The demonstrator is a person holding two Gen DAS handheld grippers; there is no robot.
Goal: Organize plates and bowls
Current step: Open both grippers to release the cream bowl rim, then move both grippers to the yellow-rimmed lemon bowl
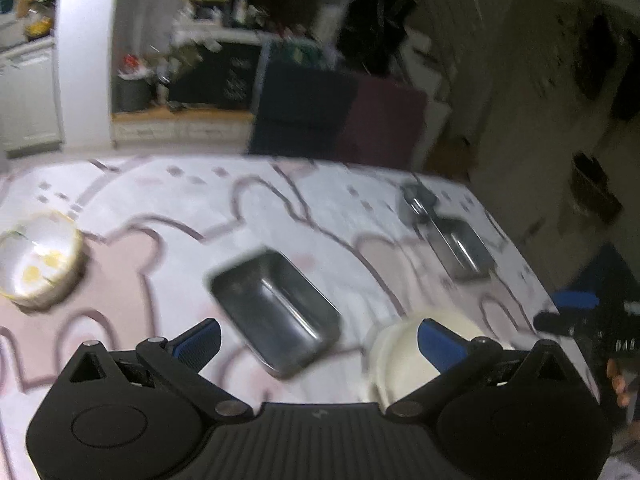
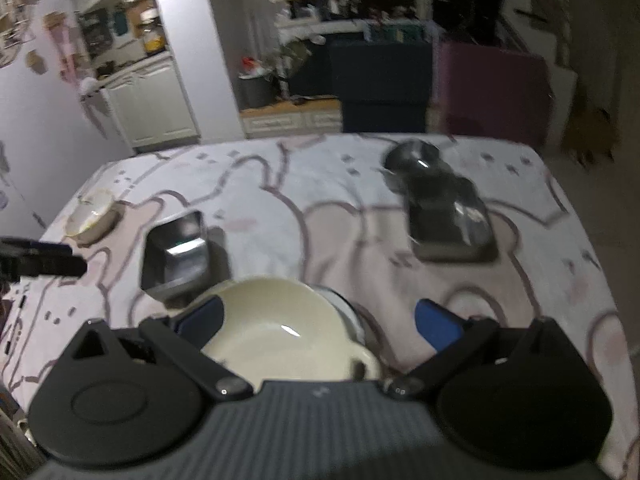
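On a patterned tablecloth (image 2: pixel 280 184), a cream bowl (image 2: pixel 280 328) sits upright, mouth up, atop stacked white dishes.
Right gripper (image 2: pixel 320 320) hangs spread wide above it, gripping nothing; left gripper (image 1: pixel 320 344), equally released, has a steel rectangular tray (image 1: pixel 276 312) lying diagonally beyond.

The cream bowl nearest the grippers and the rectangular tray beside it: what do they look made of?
The cream bowl looks like glazed ceramic, possibly melamine: an opaque cream surface with one small sharp glint and a thick rounded rim. The rectangular tray looks like stainless steel: grey, mirror-like walls that reflect the room light, with thin folded edges. Motion blur leaves finer surface texture unclear.
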